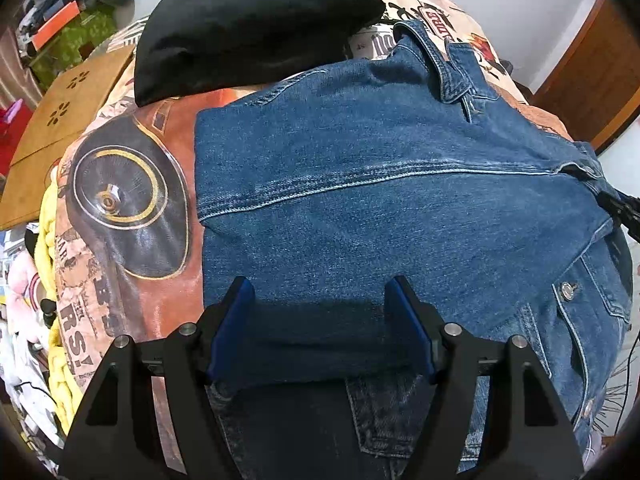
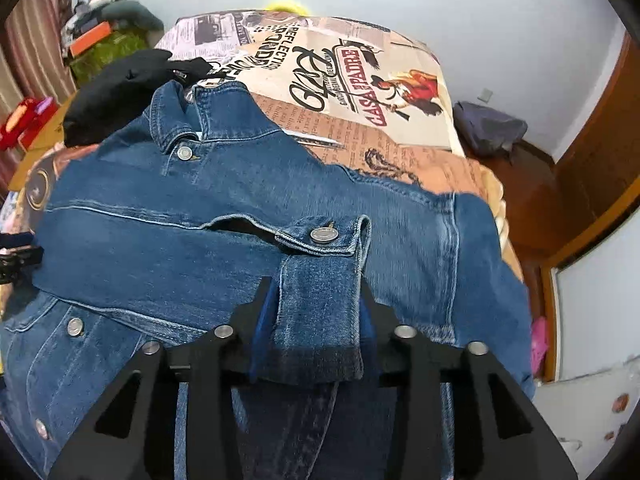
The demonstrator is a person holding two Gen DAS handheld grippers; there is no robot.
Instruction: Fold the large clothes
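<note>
blue denim jacket (image 1: 400, 200) spread on a printed bedspread (image 1: 120, 240), left gripper (image 1: 320, 292) spread wide over a folded sleeve, right gripper (image 2: 316, 284) straddling the buttoned cuff (image 2: 320, 268), grip on it unclear, black garment (image 1: 248, 36) beyond

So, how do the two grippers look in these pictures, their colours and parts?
Both look alike. The left gripper and the right gripper each have a matte black angular frame with triangular cut-outs, round silver pins on top, and two fingers lined with blue pads. No cables, markings or sleeves show on them.
</note>
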